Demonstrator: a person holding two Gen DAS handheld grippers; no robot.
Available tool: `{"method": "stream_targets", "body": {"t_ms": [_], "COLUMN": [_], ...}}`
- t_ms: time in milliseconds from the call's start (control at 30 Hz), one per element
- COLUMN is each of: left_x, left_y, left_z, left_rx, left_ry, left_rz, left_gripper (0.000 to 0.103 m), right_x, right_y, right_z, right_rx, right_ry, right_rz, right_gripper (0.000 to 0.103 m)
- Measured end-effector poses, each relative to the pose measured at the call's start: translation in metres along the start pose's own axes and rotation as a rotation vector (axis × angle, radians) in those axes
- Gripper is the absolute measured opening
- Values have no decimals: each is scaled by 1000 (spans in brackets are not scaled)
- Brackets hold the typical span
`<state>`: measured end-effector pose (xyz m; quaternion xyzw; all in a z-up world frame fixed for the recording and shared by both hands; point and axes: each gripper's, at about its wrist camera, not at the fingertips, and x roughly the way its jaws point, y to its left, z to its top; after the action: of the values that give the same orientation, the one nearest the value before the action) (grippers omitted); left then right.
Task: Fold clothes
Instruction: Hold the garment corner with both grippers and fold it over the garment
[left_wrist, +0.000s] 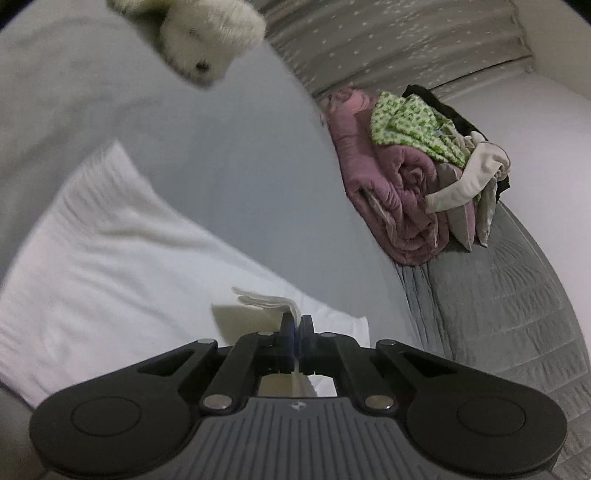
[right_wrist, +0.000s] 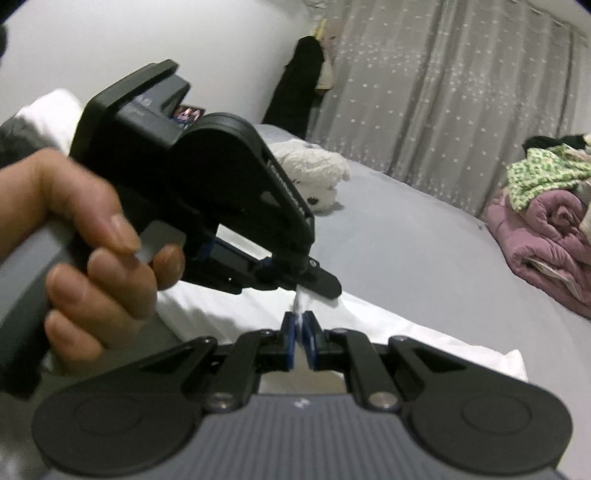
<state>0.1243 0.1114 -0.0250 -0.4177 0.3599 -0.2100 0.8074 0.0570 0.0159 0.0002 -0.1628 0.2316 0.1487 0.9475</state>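
White garment (left_wrist: 110, 266), one piece of ribbed cloth, lies spread on the pale grey bed sheet (left_wrist: 229, 177). In the left wrist view its long axis runs from the lower left toward the grippers at the bottom centre, where it narrows to a corner; in the right wrist view it shows as a band (right_wrist: 258, 314) running across the bed from left to lower right. Which end is collar or hem cannot be told.

Both grippers have their jaws clenched on the garment. The left gripper (left_wrist: 295, 325) pinches a bunched, layered edge of the white cloth between its pads. The right gripper (right_wrist: 300, 326) pinches a thin fold of the same cloth, which stands up between its blue pads. In the right wrist view the left gripper (right_wrist: 317, 284) sits just beyond the right one, their tips close together on the same bit of fabric, and one hand (right_wrist: 92, 266) grips its handle.

One white stuffed toy (right_wrist: 317, 177) lies on the sheet further back, well apart from the garment. One heap of other clothes sits at the far right of the bed: a rolled pink quilt (left_wrist: 391, 192) with one green-patterned piece (left_wrist: 410, 125), some beige pieces (left_wrist: 469, 177) and something black on top. One grey curtain (right_wrist: 443, 92) with small white marks hangs behind.
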Motion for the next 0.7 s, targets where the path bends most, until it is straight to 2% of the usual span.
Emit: {"method": "stream_targets", "body": {"t_ms": [233,333,533,700], "left_x": [-23,-27,-34,-30], "left_y": [2,4,16,16], "left_z": [24,35,44,44], "left_rx": [80,128,128,161], "left_ry": [-84,-86,-106,-93], "left_rz": [44,112,132,157], "left_gripper": [0,0,0,0], "right_x": [17,24,35,39], "right_y": [10,19,37,40], "right_z": [28,37,41,36], "right_rx": [126,159,157,209], "right_ry": [-13,-6,2,17], "right_rz": [24,58,97,114], "right_gripper": [7,7,7,7]}}
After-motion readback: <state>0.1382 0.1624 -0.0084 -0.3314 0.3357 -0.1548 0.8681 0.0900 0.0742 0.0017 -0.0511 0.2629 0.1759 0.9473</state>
